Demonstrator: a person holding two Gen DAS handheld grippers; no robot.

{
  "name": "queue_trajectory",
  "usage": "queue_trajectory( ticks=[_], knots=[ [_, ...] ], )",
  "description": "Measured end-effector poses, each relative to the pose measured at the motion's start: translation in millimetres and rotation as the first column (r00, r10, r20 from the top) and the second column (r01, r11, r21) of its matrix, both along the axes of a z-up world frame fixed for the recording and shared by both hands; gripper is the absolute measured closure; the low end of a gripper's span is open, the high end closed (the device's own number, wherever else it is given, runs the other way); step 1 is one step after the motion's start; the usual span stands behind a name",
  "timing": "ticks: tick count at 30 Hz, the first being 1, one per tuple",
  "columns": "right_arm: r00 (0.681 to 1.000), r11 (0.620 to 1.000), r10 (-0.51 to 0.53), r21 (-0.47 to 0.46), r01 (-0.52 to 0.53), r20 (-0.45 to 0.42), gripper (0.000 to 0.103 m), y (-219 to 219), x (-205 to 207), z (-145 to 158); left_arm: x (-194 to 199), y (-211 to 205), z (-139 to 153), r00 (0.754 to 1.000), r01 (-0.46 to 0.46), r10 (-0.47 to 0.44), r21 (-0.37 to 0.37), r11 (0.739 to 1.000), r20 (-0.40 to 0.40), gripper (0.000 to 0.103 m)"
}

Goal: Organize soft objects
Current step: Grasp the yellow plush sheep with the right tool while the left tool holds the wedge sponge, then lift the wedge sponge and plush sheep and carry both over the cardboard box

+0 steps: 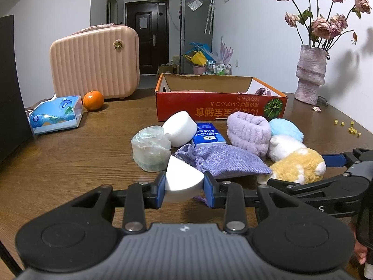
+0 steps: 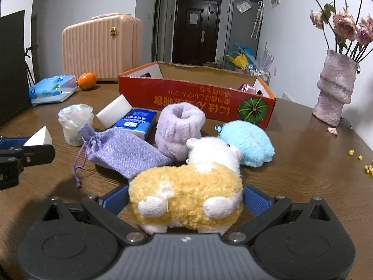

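Observation:
My left gripper [image 1: 184, 191] is shut on a white wedge-shaped sponge [image 1: 181, 182] just above the table. My right gripper [image 2: 184, 200] has its blue pads on both sides of a yellow and white plush animal [image 2: 186, 198]; the jaws are wide and I cannot tell if they press it. Behind them lie a purple drawstring pouch [image 1: 228, 161], a lilac fuzzy band [image 1: 249, 133], a light blue plush [image 2: 247, 143], a white sponge block [image 1: 180, 128], a blue tissue pack [image 1: 208, 136] and a crumpled plastic-wrapped roll [image 1: 150, 149]. The red cardboard box [image 1: 219, 106] stands open behind.
A pink suitcase [image 1: 95, 63], an orange [image 1: 93, 100] and a blue tissue packet [image 1: 56, 114] sit at the back left. A vase of dried roses [image 1: 310, 74] stands at the back right, with yellow crumbs [image 1: 349, 127] near the table's right edge.

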State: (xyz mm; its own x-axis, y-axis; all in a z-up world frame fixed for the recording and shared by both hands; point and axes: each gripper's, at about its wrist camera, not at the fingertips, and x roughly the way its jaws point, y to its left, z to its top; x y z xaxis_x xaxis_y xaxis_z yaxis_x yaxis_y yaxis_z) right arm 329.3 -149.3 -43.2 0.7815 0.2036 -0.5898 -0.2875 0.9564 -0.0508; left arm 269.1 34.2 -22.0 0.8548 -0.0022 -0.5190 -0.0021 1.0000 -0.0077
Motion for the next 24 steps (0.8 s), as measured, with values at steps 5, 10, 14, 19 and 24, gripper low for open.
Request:
queue_trajectory(
  ticks=[5,10,14,19,24],
  knots=[
    [1.0,1.0,-0.001,0.011,0.001,-0.013,0.002,-1,4,-2,1,0,-1,1.0,-0.003,0.003,-0.002,1.0,-0.003,0.069],
    [1.0,1.0,0.006,0.0,-0.006,-0.002,0.006,1,1,-1,1,0,-1,1.0,-0.003,0.003,-0.001,1.0,-0.004,0.069],
    [1.0,1.0,0.006,0.001,-0.006,0.008,0.009,0,-2,1,1,0,-1,1.0,-0.002,0.002,-0.002,1.0,-0.003,0.069],
    [1.0,1.0,-0.002,0.009,0.001,0.03,0.009,-2,-7,5,1,0,-1,1.0,-0.007,0.007,0.001,1.0,-0.001,0.069],
    [0.999,1.0,-0.012,0.027,0.011,0.053,0.009,-6,-13,11,0,0,-1,1.0,-0.017,0.017,0.008,1.0,0.001,0.069]
  ],
)
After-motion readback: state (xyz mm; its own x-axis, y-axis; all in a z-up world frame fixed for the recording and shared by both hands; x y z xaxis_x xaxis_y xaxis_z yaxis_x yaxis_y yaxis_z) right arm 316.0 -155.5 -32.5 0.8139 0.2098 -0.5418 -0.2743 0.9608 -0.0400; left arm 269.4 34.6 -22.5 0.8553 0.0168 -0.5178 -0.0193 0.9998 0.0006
